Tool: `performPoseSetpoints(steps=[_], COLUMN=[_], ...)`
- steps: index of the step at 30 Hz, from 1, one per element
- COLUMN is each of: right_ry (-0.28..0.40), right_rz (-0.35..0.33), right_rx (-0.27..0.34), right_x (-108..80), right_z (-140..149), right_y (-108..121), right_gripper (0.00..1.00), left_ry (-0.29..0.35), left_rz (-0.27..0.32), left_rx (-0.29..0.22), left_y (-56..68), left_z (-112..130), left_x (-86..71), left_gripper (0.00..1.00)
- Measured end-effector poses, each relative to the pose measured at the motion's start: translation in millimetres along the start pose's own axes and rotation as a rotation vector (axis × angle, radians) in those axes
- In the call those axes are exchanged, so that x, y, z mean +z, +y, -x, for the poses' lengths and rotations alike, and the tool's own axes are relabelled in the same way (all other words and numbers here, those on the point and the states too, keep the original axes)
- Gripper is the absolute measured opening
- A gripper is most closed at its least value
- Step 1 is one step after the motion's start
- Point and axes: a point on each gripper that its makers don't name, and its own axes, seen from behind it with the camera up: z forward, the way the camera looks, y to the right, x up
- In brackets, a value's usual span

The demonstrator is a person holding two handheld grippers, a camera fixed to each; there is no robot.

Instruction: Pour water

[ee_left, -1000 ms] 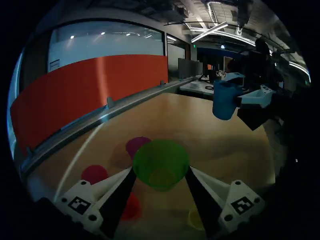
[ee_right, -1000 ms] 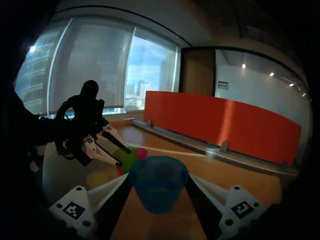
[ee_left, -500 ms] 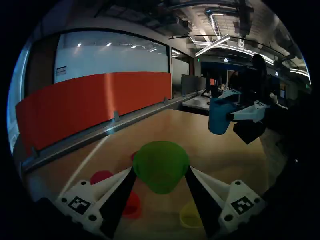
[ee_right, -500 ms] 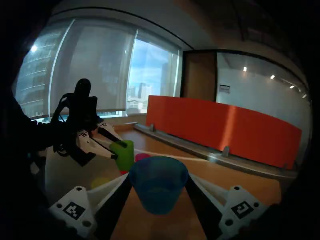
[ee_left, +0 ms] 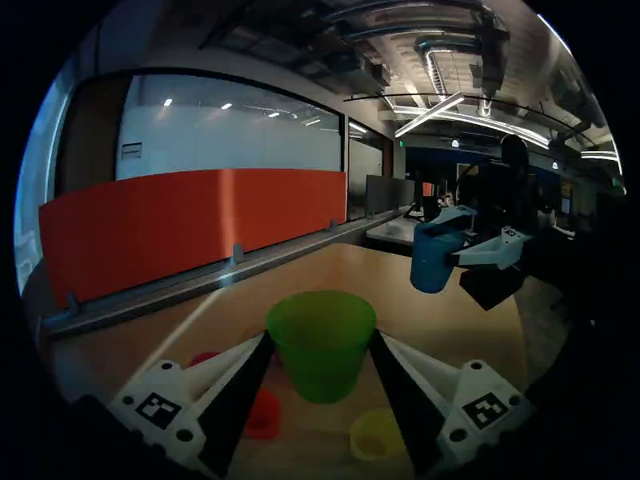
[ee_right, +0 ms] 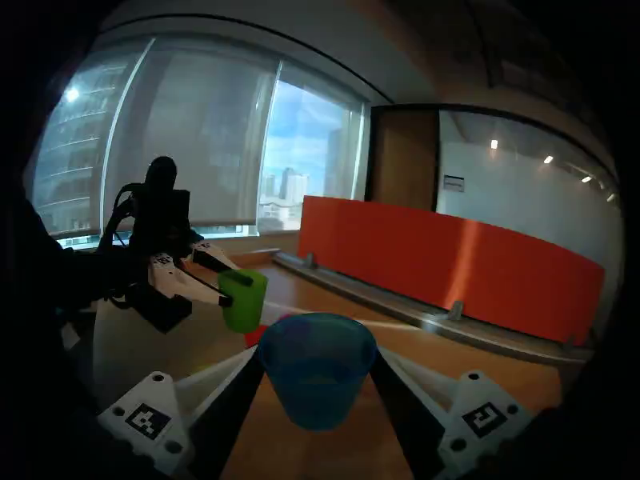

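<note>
Office, shown by orange desk divider (ee_left: 192, 216), skyline window (ee_right: 308, 176), ceiling strip lights (ee_left: 428, 112)

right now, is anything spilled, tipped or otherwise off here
Nothing stands out. The green cup sits upright in the left gripper, the blue cup upright in the right gripper, and the table shows no spill.

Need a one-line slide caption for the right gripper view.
Right gripper holds a blue cup above the wooden table; farther off, the left gripper holds a green cup upright.
</note>
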Motion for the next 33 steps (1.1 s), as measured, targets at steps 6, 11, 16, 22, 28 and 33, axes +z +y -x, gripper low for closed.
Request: performPoseSetpoints(steps=[6,11,16,22,28,33], right_ry=[0.006,0.008,0.008,0.016,0.026,0.029], right_rz=[-0.005,-0.009,-0.014,-0.022,-0.040,-0.054], right_rx=[0.003,0.000,-0.002,-0.007,-0.021,-0.048], right_x=[2.5,4.3,5.7,7.8,10.5,14.2], right_z=[-3.1,-5.4,-6.6,-12.5,-23.7,-34.3], right_y=[-2.7,-4.6,-6.0,-7.8,-10.4,-10.8], right_gripper=[0.91,0.91,0.91,0.91,0.91,0.91], left_ry=[0.021,0.020,0.026,0.037,0.035,0.039], left_rz=[-0.003,-0.004,-0.003,0.000,-0.003,-0.004], left_rx=[-0.008,-0.001,0.007,0.021,0.027,0.032], left_y=[-0.3,-0.1,2.3,7.3,11.3,14.8], left_z=[-2.9,-2.1,-3.2,-3.9,1.4,5.3], left_x=[-6.6,-9.3,-12.2,-16.3,-19.4,-22.0], left_gripper=[0.86,0.86,0.86,0.86,0.86,0.86])
